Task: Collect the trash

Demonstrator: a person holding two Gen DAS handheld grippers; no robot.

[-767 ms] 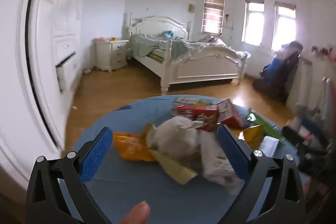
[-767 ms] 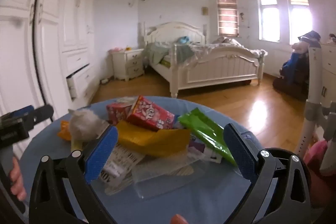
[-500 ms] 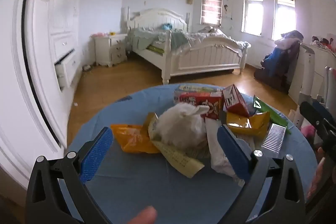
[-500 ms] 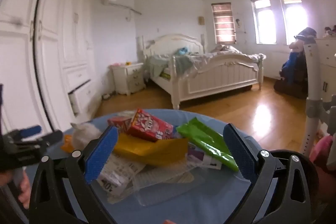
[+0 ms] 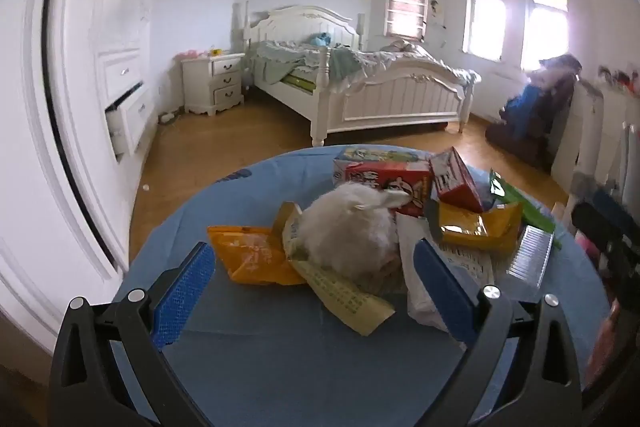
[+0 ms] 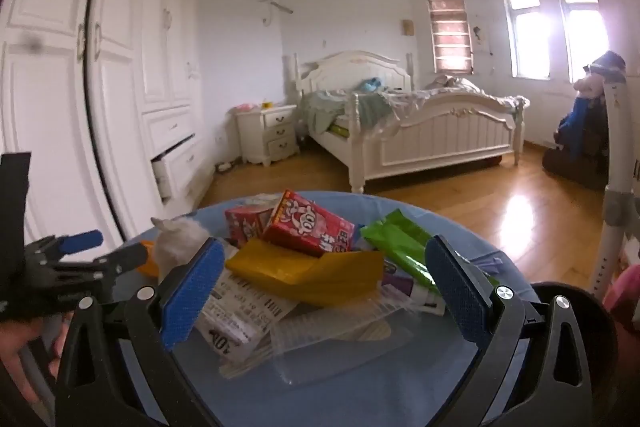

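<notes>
A pile of trash lies on a round table with a blue cloth (image 5: 280,367). It holds a white crumpled tissue (image 5: 348,227), an orange wrapper (image 5: 252,255), a yellowish paper strip (image 5: 344,295), red cartons (image 5: 388,179), a yellow wrapper (image 6: 312,271), a green wrapper (image 6: 404,251), a receipt (image 6: 240,315) and a clear plastic tray (image 6: 340,339). My left gripper (image 5: 312,287) is open just short of the tissue, holding nothing. My right gripper (image 6: 326,291) is open over the receipt and tray, touching nothing. The left gripper (image 6: 122,245) also shows at the left of the right wrist view.
A white wardrobe with an open drawer (image 6: 172,171) stands left of the table. A white bed (image 5: 384,95) and a nightstand (image 5: 212,83) stand across the wooden floor. A white rack (image 6: 616,187) and a dark round object (image 6: 568,311) are close on the right.
The left gripper has drawn back a little, so the tissue now lies beyond its pads instead of between them. The right view has shifted only slightly. The trash has not moved.
</notes>
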